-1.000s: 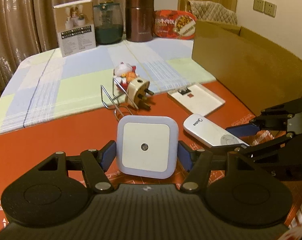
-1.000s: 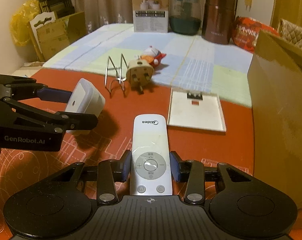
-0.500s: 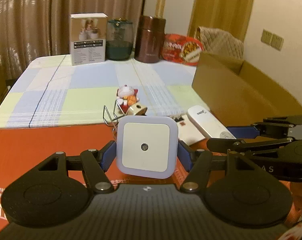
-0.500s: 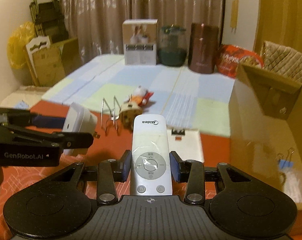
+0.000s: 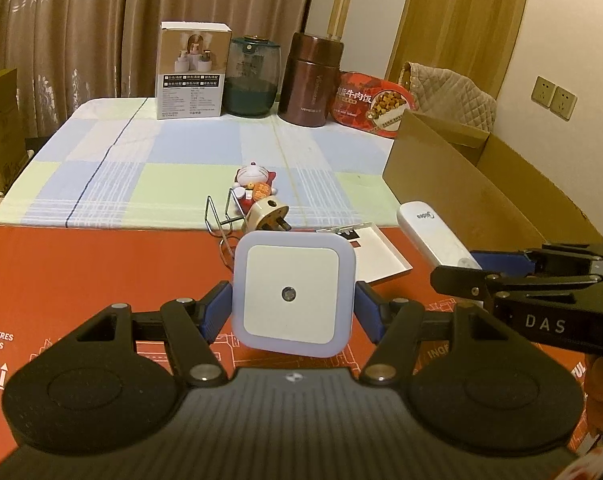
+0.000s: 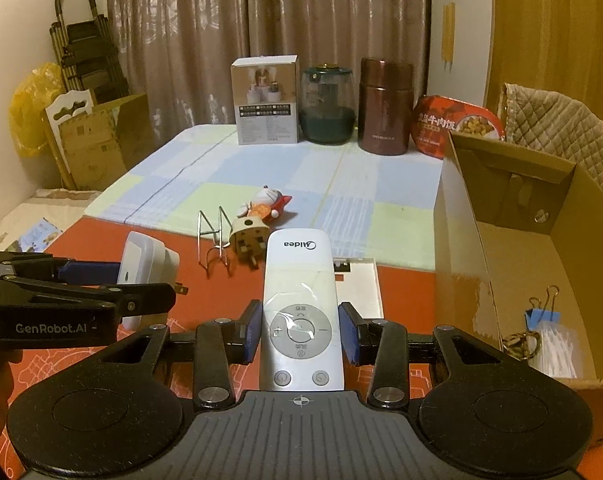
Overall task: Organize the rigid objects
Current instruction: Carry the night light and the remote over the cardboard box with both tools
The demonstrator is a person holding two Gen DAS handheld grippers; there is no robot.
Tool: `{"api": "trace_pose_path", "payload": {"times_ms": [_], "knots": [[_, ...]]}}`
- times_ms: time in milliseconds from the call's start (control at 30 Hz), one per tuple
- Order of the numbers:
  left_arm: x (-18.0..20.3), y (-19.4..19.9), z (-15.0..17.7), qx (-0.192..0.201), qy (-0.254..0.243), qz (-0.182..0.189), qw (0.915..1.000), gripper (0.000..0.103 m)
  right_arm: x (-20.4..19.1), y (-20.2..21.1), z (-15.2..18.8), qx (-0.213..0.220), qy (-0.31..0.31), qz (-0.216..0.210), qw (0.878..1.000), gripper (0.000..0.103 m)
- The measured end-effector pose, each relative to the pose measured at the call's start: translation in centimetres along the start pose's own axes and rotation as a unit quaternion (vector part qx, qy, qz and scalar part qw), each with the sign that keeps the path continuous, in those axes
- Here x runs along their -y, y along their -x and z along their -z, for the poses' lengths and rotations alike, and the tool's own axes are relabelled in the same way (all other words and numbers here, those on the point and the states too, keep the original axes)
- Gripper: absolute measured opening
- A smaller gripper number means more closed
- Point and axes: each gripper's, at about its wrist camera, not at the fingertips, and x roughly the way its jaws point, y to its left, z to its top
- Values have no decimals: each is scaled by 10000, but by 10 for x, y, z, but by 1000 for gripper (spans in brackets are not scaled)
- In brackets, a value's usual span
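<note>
At the right of the right wrist view, an open cardboard box [image 6: 517, 264] fills the frame edge to edge, with binder clips [image 6: 541, 312] and a white packet lying in its lower right corner. Left of the box, the red mat [image 6: 405, 292] spreads across the middle, meeting a checked cloth [image 6: 261, 176] higher up. The left gripper [image 5: 293, 308] sits at bottom centre of its own view, its blue pads pressing both sides of a square white night light [image 5: 293, 298], held clear of the mat. The right gripper [image 6: 300, 332] likewise clamps a white remote [image 6: 299, 300] at bottom centre, raised. Above centre lie a flat white tray [image 6: 361, 284], a wire rack [image 6: 213, 240], a beige plug adapter [image 6: 247, 242] and a small cat figurine [image 6: 267, 202].
</note>
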Motion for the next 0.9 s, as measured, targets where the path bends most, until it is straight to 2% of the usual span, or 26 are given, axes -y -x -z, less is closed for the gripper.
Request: {"api": "trace_pose_path", "payload": {"times_ms": [533, 700, 900], "knots": [[5, 4, -2, 106, -136, 16, 9998, 61, 1, 9, -8, 210, 12, -1, 9998, 37], [13, 9, -9, 236, -259, 85, 9994, 61, 7, 20, -20, 463, 154, 172, 9987, 37], [29, 17, -23, 433, -350, 226, 9982, 61, 28, 39, -35, 748, -22, 423, 9963, 37]]}}
